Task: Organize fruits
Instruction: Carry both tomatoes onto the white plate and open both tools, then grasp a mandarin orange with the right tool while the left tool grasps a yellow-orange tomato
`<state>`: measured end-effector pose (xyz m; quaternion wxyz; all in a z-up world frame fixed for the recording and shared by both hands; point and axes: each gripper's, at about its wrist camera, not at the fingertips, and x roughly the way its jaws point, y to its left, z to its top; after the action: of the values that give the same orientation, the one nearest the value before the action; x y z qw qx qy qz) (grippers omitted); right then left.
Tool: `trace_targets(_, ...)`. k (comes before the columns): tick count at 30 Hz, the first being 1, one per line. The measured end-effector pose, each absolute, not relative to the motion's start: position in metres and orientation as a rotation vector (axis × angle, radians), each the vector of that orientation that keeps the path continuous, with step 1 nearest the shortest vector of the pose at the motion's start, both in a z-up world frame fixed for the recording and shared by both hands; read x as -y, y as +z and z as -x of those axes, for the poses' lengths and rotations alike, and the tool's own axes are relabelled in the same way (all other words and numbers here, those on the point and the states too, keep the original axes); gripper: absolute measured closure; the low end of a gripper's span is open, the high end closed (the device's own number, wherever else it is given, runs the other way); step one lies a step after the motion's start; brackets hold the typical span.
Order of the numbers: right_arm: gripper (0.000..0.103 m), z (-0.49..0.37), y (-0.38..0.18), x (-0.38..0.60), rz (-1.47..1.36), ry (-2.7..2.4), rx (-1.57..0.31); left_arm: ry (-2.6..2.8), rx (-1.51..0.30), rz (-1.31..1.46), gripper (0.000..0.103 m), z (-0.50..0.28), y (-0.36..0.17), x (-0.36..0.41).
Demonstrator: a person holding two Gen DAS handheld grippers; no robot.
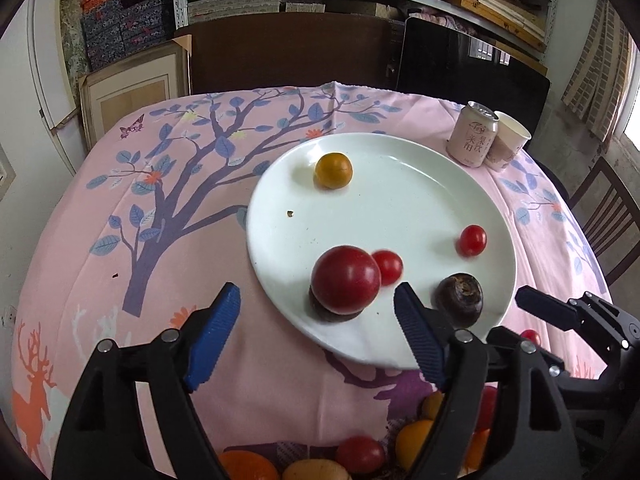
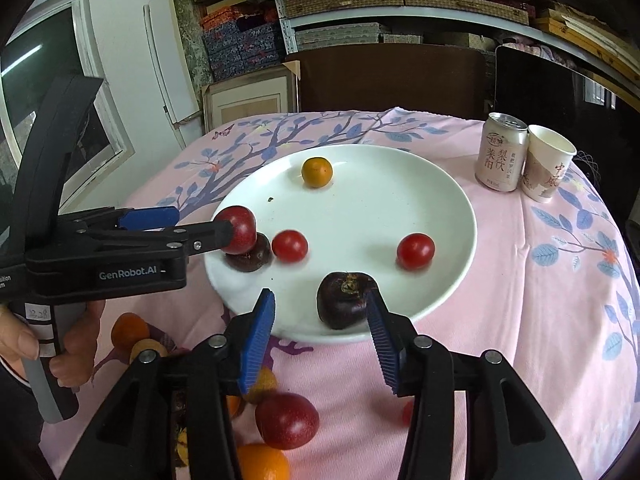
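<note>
Fruit sits scattered on the white plate (image 1: 400, 200): a yellow one (image 1: 333, 170) toward its far edge, two cherry tomatoes (image 1: 473, 240) mid-plate, a red plum (image 1: 346, 280) stacked on a dark fruit at the near-left rim. Your left gripper (image 1: 318, 320) is spread wide around the plum, not touching it. Your right gripper (image 2: 320, 324) is spread too, one pad beside the dark fruit (image 2: 344, 304) at the plate's near edge.

Soft daylight, fisheye-warped edges
</note>
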<state>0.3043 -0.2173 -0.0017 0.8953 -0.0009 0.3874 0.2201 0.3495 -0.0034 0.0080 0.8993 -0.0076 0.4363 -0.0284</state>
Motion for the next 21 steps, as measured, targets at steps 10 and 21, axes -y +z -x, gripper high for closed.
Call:
trace_targets(10,0.042,-0.246,0.006,0.243,-0.024,0.437,-0.819,-0.045,-0.888,0.031,0.021,-0.287,0.012,-0.014)
trace_targets(21,0.038,-0.169,-0.001,0.235,0.014,0.516,-0.845,-0.047,-0.875,0.025,0.019,-0.209,0.002,-0.023)
